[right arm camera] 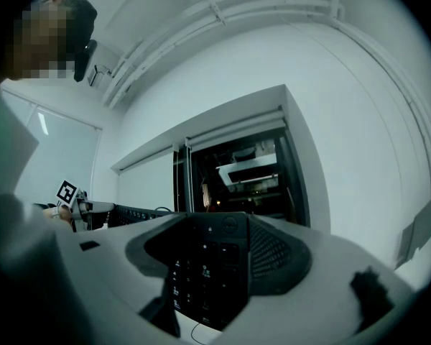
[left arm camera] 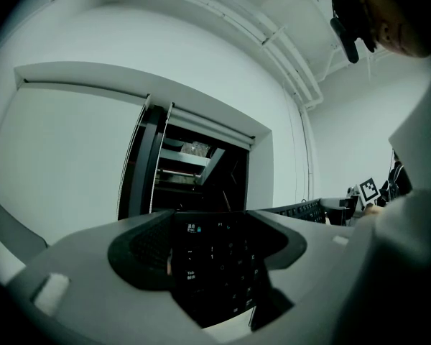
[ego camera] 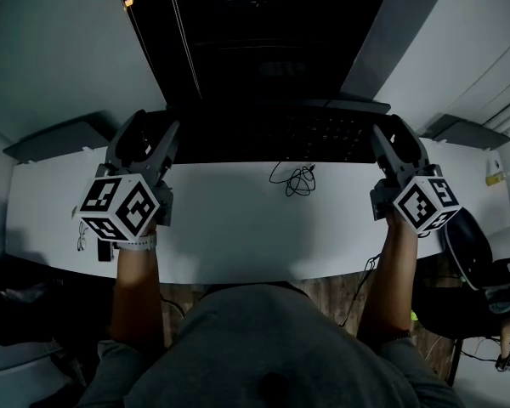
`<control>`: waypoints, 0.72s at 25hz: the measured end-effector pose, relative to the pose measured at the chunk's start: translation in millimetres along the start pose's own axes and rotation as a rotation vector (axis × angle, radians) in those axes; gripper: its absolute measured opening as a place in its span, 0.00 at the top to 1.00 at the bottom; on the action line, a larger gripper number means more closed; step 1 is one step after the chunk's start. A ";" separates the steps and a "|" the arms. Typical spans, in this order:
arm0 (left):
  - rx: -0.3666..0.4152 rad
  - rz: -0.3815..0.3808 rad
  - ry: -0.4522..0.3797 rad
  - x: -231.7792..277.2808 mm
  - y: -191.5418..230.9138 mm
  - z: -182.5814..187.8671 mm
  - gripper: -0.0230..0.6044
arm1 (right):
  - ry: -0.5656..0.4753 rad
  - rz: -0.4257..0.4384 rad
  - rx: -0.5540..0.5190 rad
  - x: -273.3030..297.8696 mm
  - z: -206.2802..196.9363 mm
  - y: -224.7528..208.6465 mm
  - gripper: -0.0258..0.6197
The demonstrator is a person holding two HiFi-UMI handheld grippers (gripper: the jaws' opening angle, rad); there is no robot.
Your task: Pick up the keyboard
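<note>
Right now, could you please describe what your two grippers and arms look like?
Both the left gripper and right gripper are dark grey and moulded, each carrying a white cube printed with black square markers. Their jaws have black textured pads. Forearms are bare below a grey top; a white band circles the left wrist.

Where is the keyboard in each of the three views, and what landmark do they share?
Head view: keyboard in the upper middle.
Left gripper view: keyboard bottom centre, held in the left tongs.
Right gripper view: keyboard bottom centre, held in the right tongs.
Shared landmark: the dark opening behind it.
</note>
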State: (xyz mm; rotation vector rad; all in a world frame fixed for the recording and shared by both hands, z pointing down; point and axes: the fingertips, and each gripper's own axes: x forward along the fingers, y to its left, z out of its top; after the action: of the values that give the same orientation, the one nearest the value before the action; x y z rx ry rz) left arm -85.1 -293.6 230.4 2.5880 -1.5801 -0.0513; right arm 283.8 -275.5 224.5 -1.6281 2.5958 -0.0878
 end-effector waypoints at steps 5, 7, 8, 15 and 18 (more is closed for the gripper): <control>-0.019 0.022 0.034 0.6 -1.1 -6.9 0.48 | 0.038 0.015 0.021 4.5 -5.9 -5.5 0.57; -0.030 0.031 0.053 1.3 -1.5 -10.6 0.48 | 0.055 0.021 0.030 6.8 -8.7 -7.9 0.57; -0.035 0.037 0.061 1.5 -1.7 -12.5 0.48 | 0.063 0.025 0.036 8.3 -10.6 -9.3 0.57; -0.049 0.073 0.102 3.2 -6.5 -22.7 0.48 | 0.111 0.052 0.069 14.4 -24.1 -20.3 0.57; -0.041 0.076 0.095 2.9 -7.5 -22.0 0.48 | 0.109 0.057 0.071 14.7 -26.2 -21.4 0.57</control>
State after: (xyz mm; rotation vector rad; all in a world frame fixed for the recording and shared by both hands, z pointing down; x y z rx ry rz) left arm -75.2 -291.1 251.6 2.4585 -1.6253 0.0443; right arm 294.1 -297.8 251.9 -1.5664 2.6829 -0.2686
